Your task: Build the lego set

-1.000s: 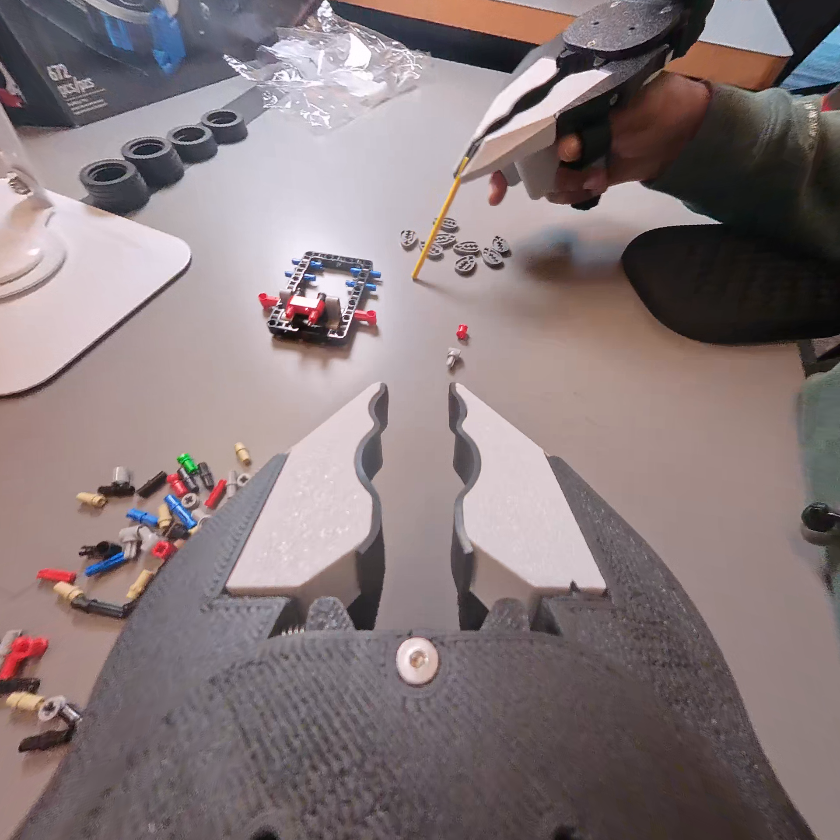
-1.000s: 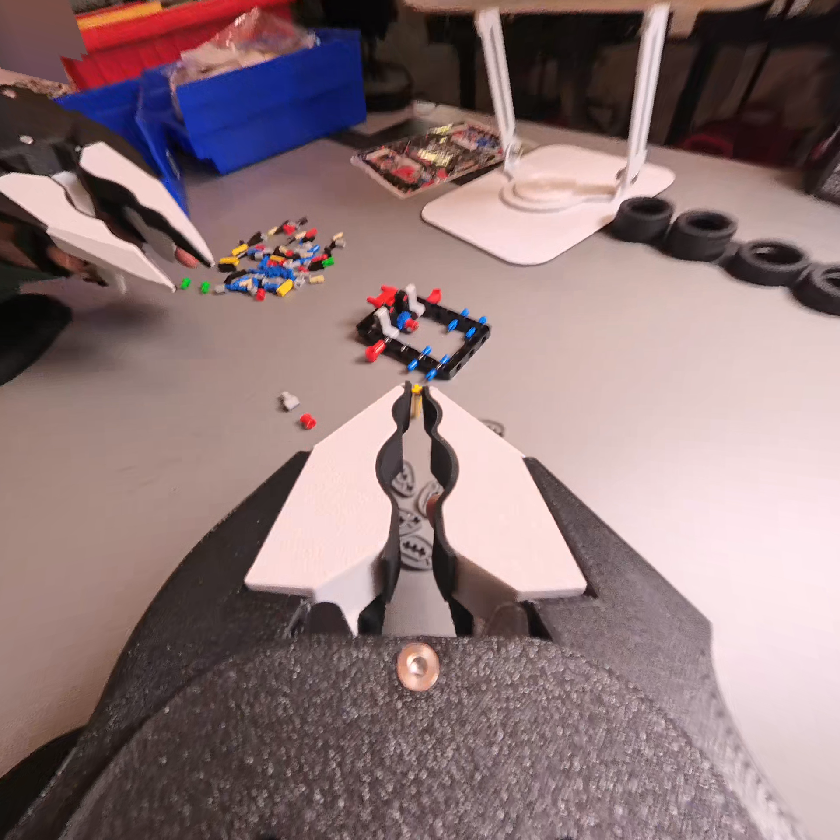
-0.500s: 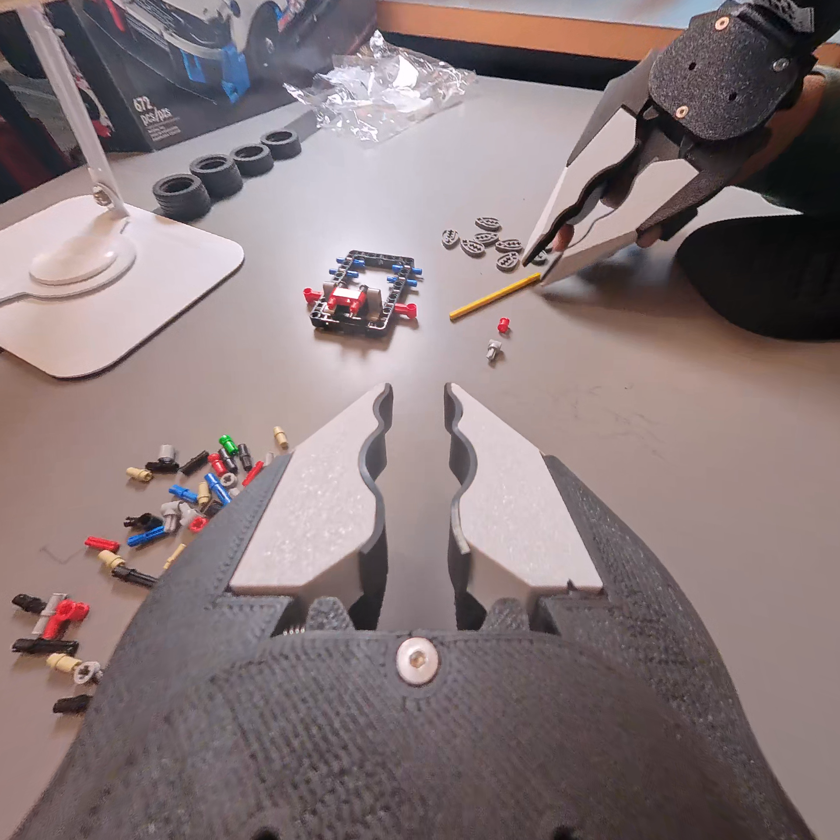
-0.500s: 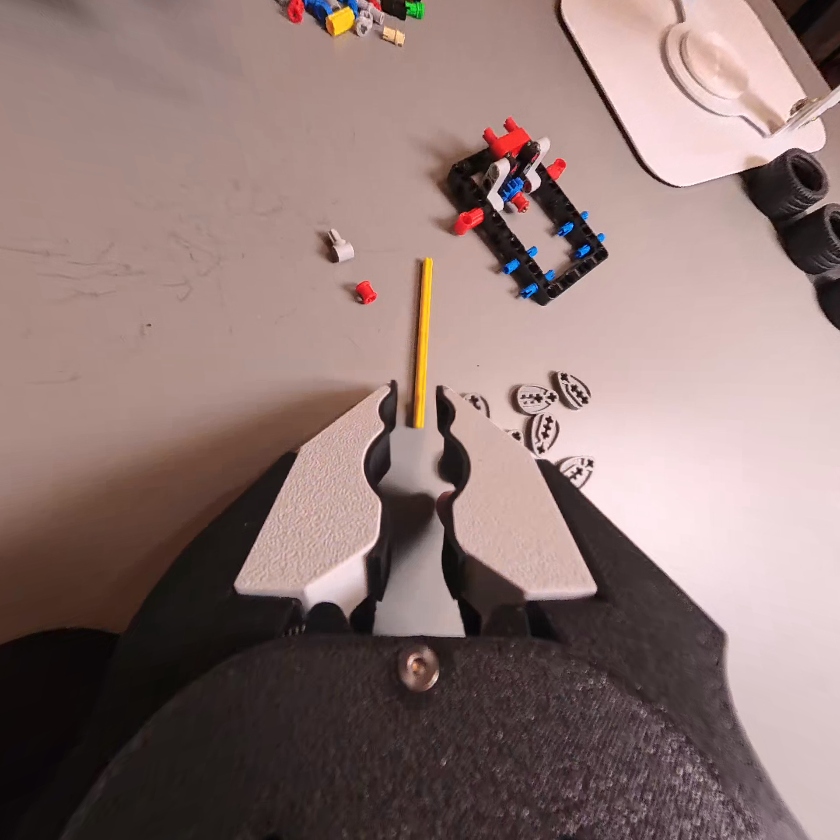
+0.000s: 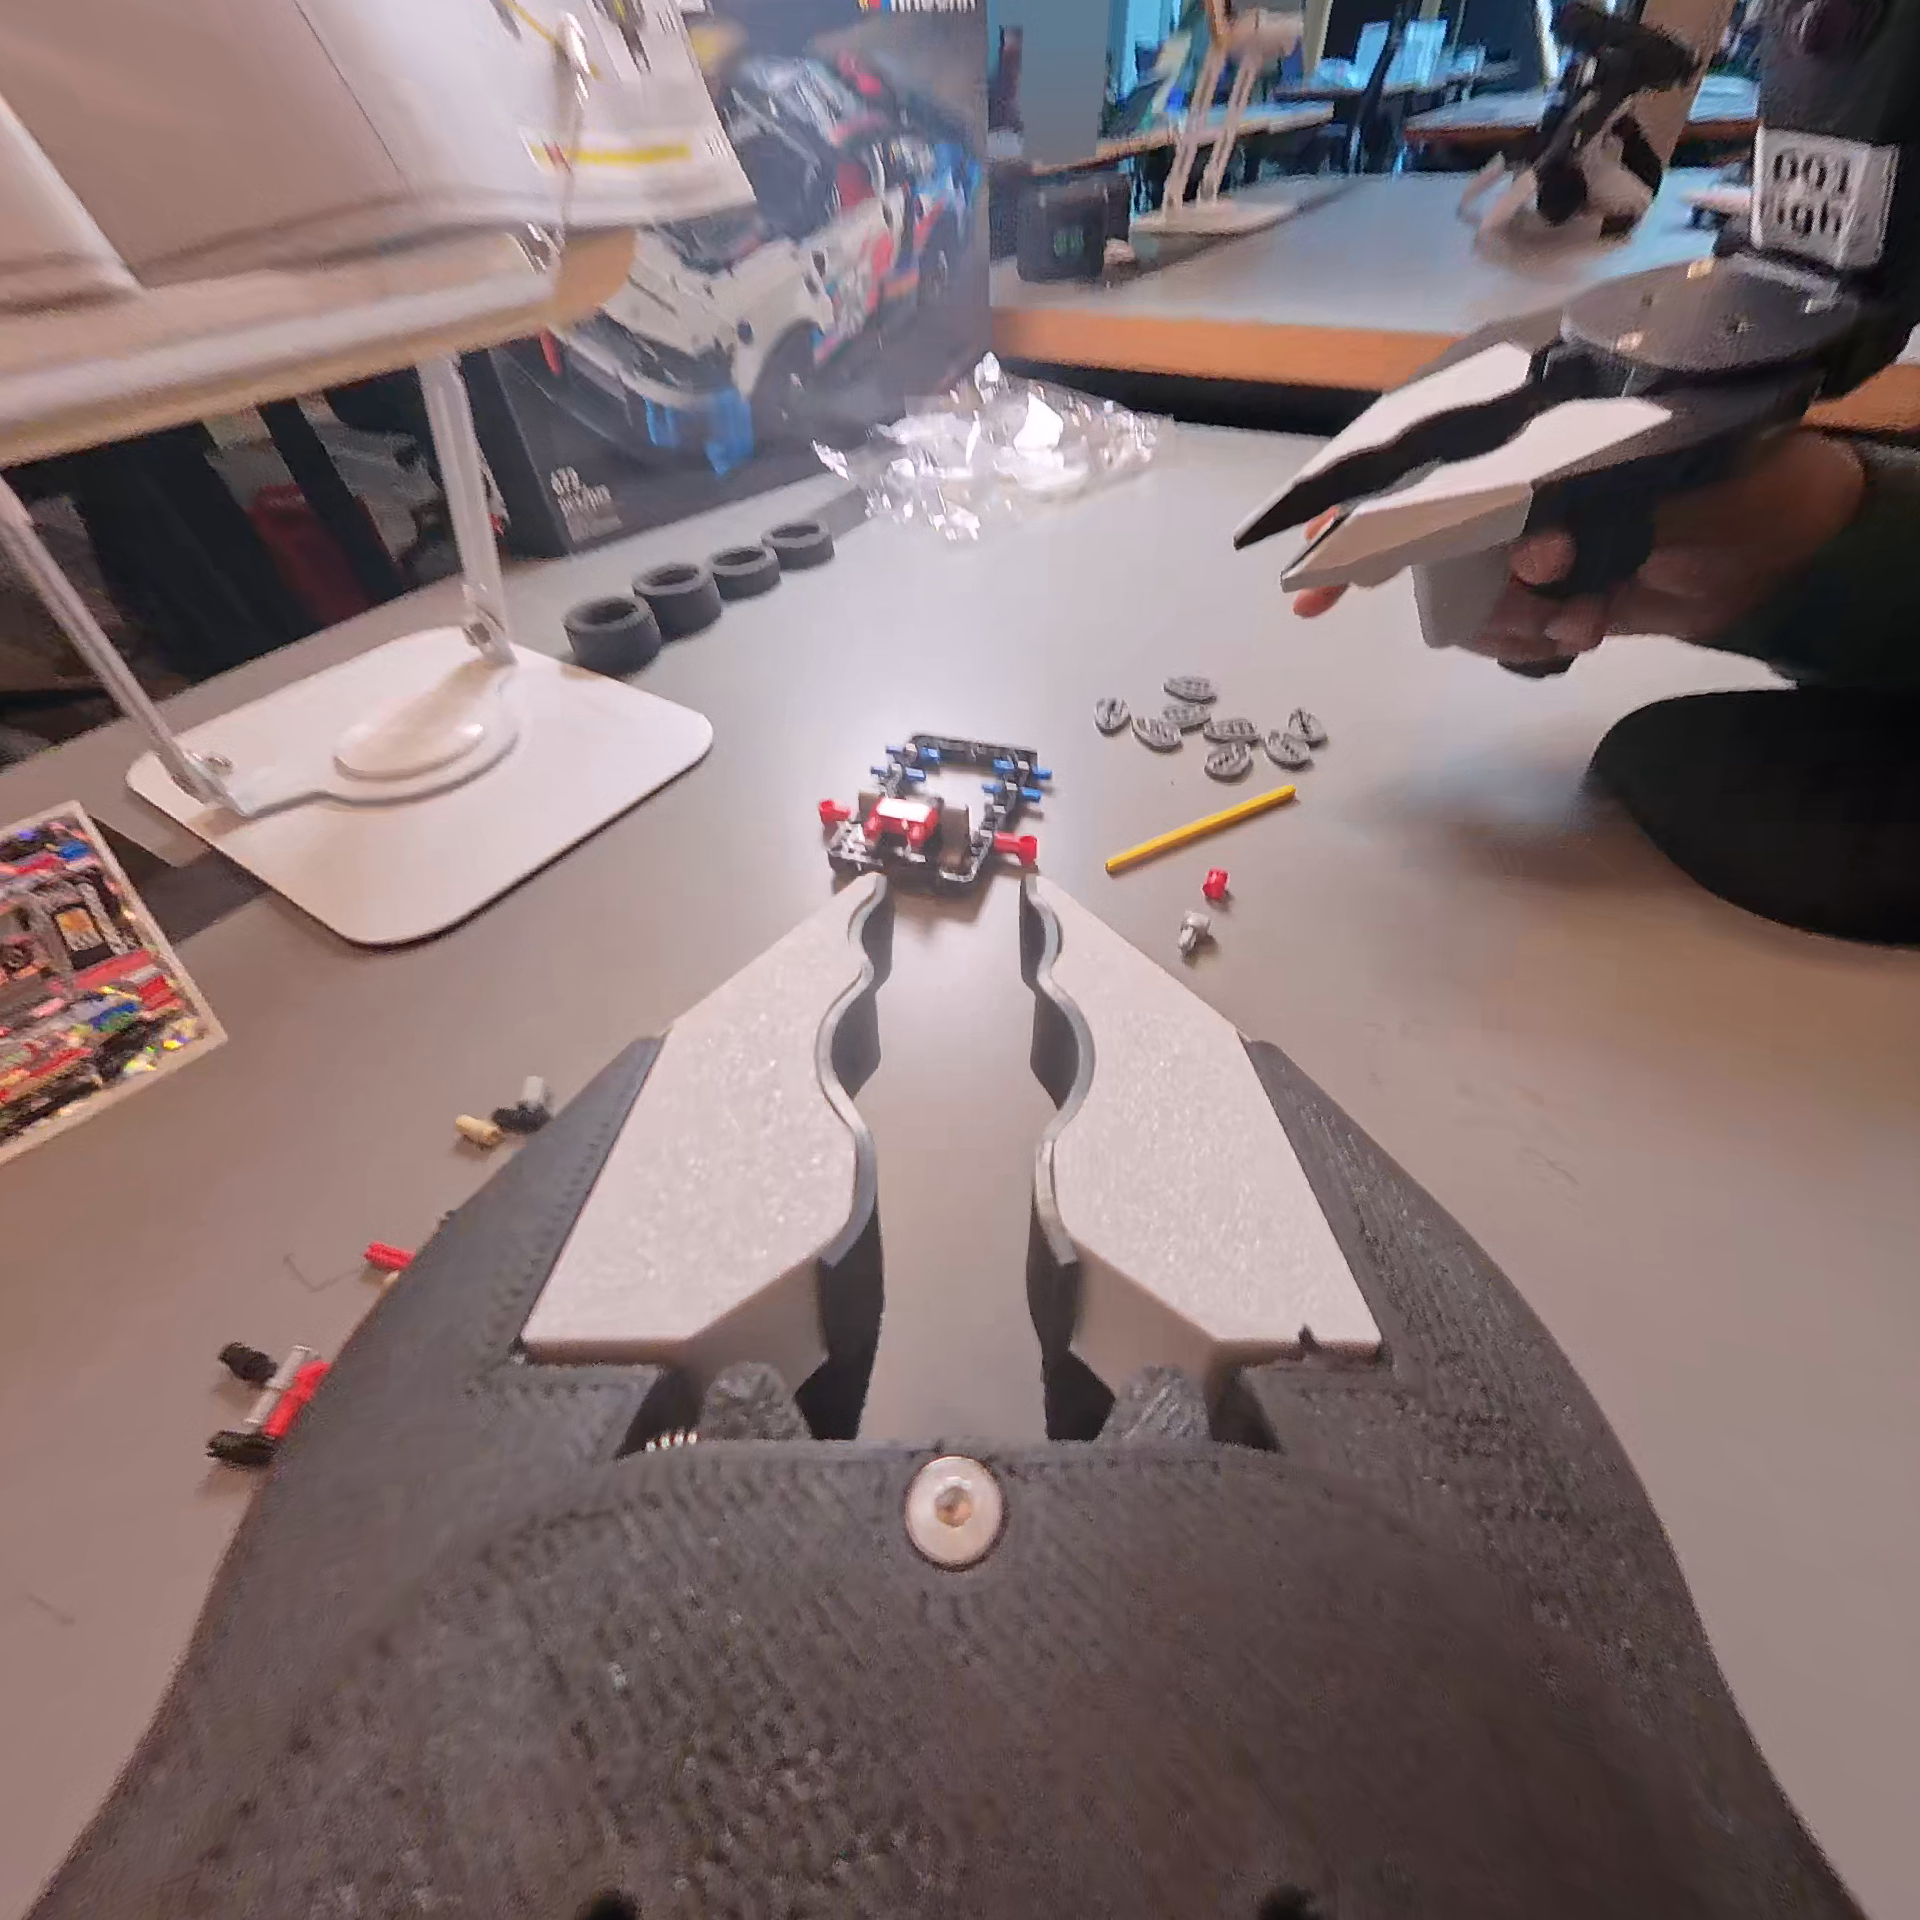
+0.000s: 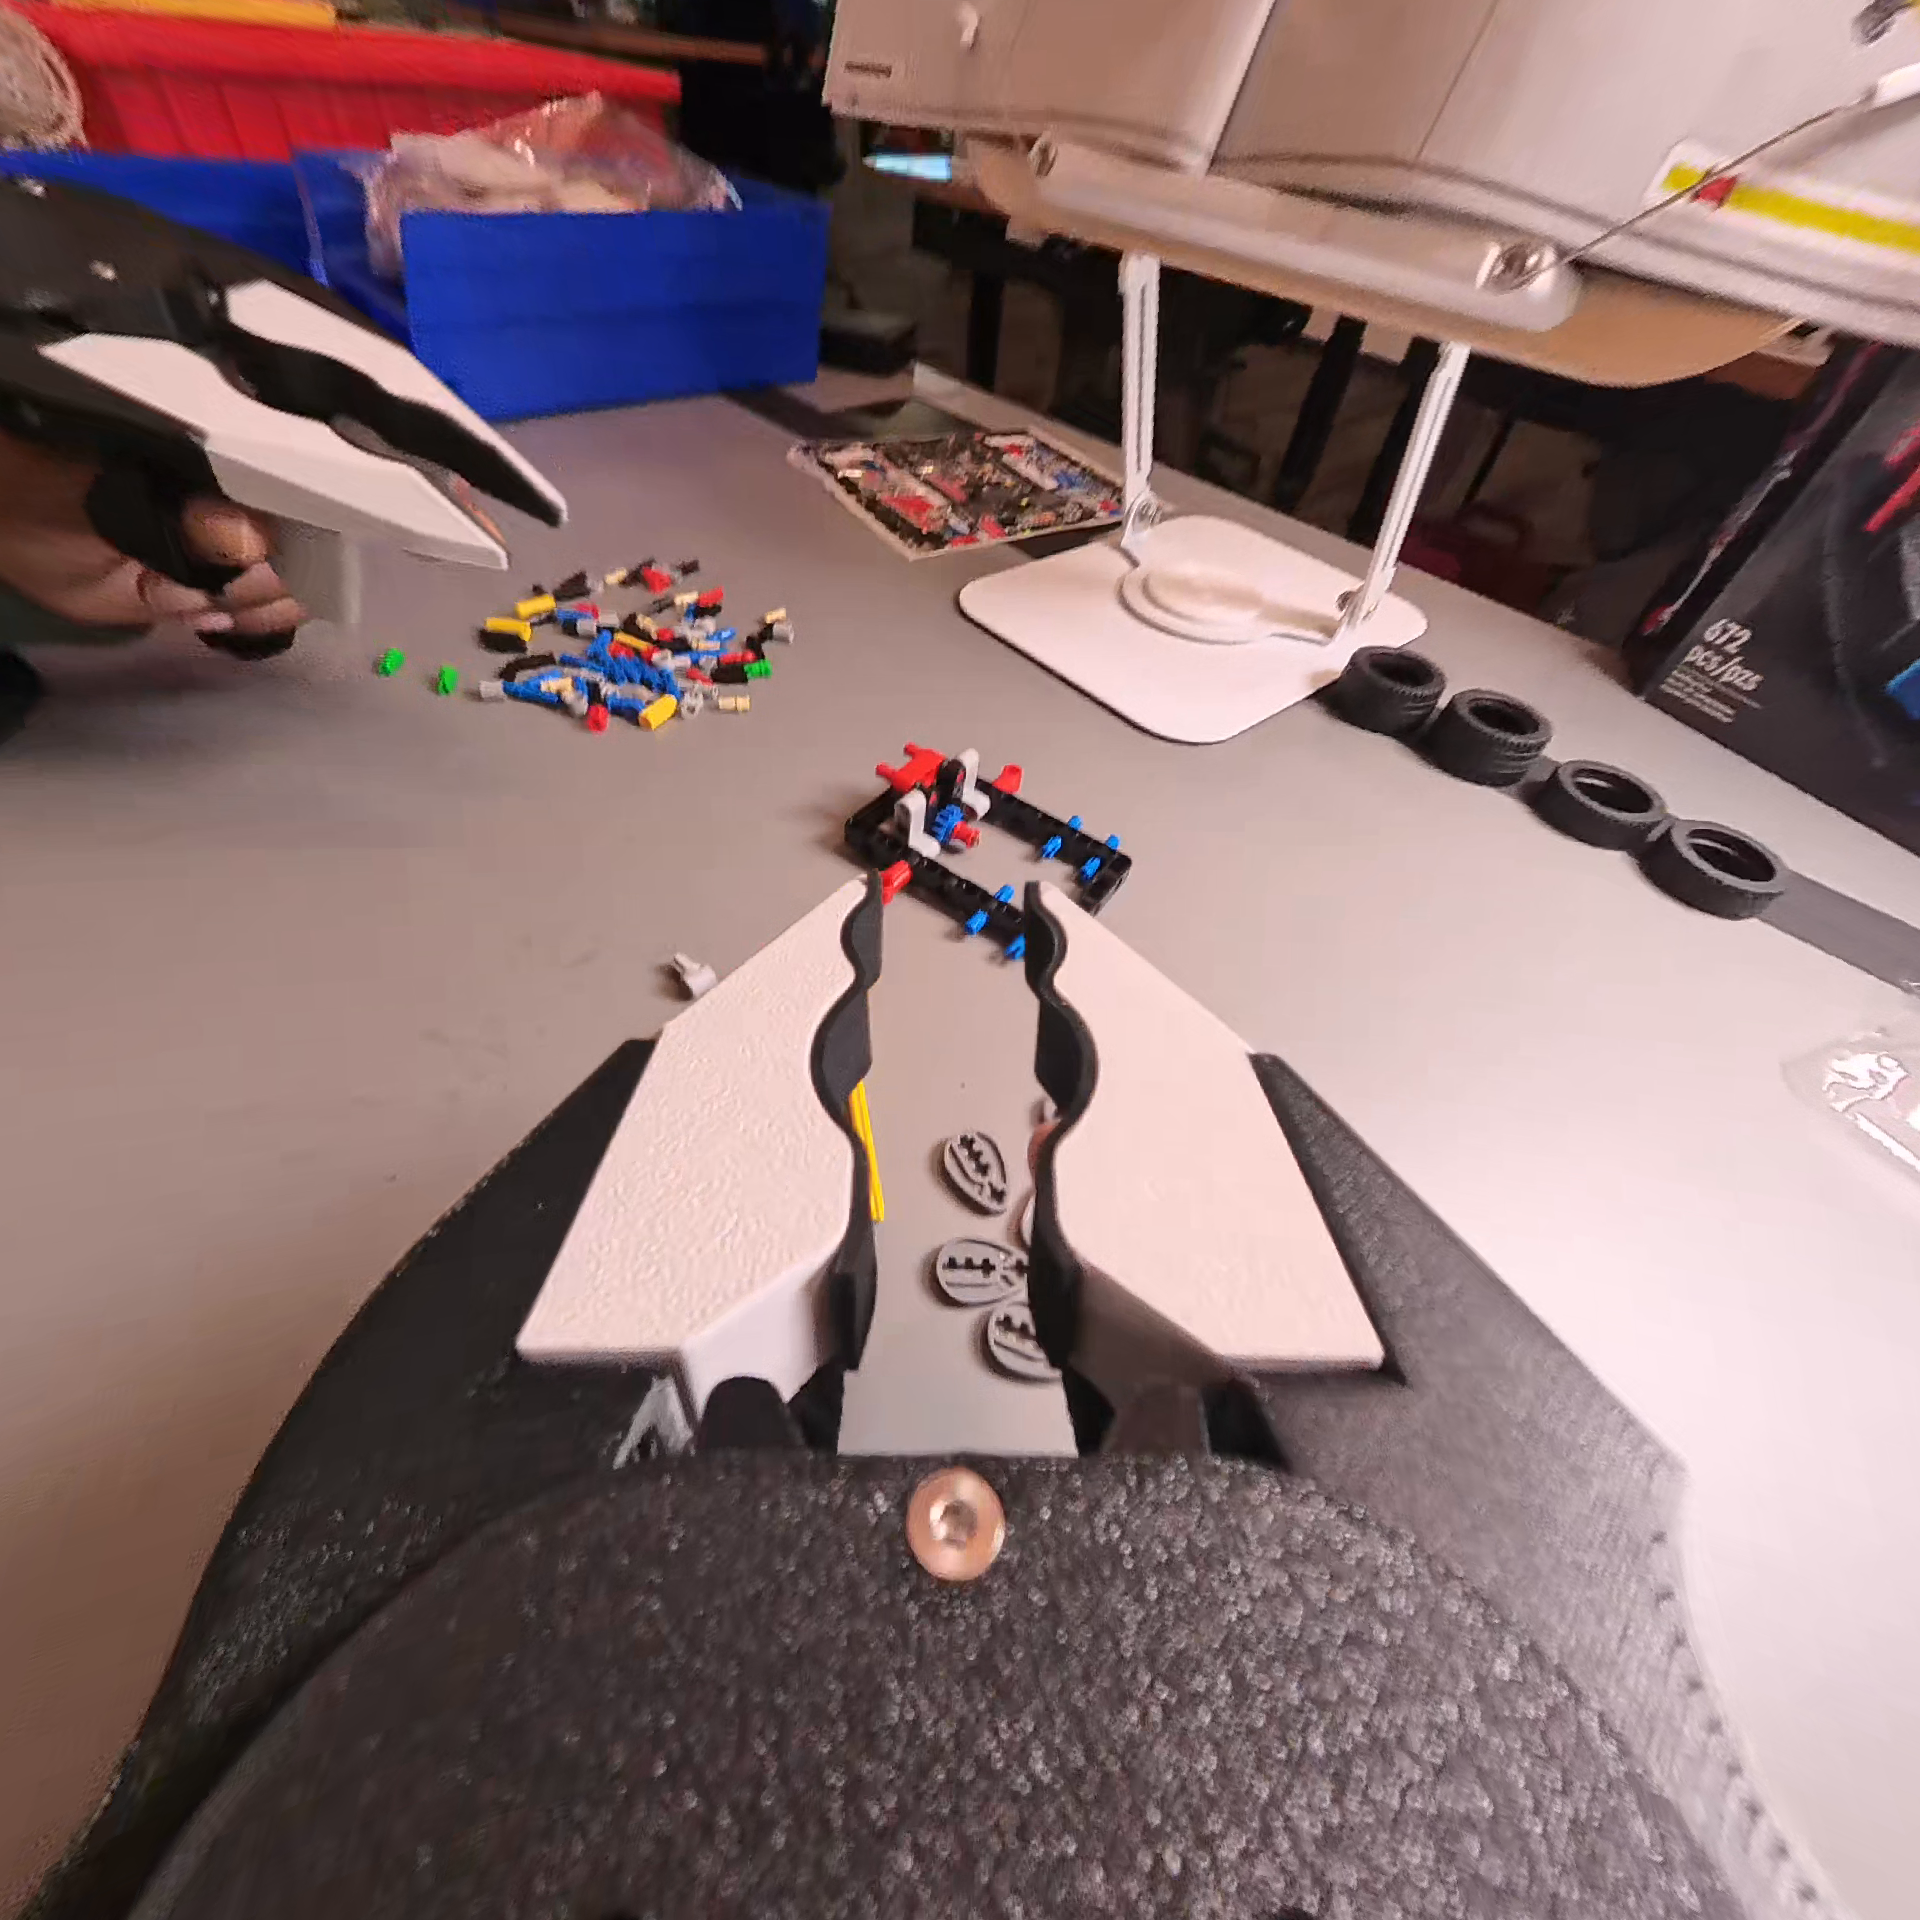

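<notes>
A black rectangular lego frame (image 5: pixel 940 821) lay flat on the grey worktop (image 5: pixel 1351 1091), with blue pins along its long sides and a red and grey assembly at one end. Beside it lay a thin yellow axle (image 5: pixel 1200 828), and beyond that a cluster of grey oval pieces (image 5: pixel 1210 724). A heap of small mixed-colour pins (image 6: pixel 634 665) lay well apart from the frame.

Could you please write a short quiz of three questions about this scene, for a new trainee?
1. True or false: the yellow axle lies on the table, held by no gripper.
2. How many black tyres stand in a row near the white stand base?
3. Which lies closest to the black frame? A) the grey oval pieces B) the clear plastic bag C) the sticker sheet

Key: 1. True; the left gripper and right gripper are open. 2. Four. 3. A.
</notes>
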Motion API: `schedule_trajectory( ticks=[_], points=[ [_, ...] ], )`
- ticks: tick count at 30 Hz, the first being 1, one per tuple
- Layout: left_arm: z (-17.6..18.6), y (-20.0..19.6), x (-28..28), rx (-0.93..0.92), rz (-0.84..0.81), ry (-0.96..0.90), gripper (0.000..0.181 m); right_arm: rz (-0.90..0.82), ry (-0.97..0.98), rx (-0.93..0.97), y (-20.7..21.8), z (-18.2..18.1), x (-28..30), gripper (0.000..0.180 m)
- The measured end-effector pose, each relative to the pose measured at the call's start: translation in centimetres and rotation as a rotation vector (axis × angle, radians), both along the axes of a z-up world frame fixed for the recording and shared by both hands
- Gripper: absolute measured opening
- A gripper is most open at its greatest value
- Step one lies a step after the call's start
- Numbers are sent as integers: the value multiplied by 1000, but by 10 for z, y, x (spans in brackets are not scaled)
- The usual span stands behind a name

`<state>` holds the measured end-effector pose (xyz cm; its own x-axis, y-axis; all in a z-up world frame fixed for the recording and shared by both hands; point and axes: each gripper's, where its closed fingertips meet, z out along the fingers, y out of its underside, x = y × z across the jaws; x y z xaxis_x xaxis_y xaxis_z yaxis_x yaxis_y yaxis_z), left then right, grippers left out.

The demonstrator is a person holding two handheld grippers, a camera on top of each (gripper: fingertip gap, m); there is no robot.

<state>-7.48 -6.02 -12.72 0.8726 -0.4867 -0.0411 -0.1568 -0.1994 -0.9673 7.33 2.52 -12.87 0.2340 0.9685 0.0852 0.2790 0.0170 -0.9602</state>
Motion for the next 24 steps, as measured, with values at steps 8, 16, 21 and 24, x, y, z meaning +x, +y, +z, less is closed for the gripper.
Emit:
schedule_trajectory(
  ticks=[8, 16, 21, 24],
  points=[
    [88, -24, -60, 233, 157, -81, 29, -111, 124, 13, 5, 30, 13, 25],
    [134, -86, -180, 196, 529, -7, 36, -94, 207, -107, 7, 30, 20, 21],
    [110, -121, -253, -40, 693, 38, 39, -59, 196, -105, 1, 27, 17, 22],
    [80, -137, -282, -171, 753, 62, 44, -60, 179, -81, 0, 26, 16, 22]
  ],
)
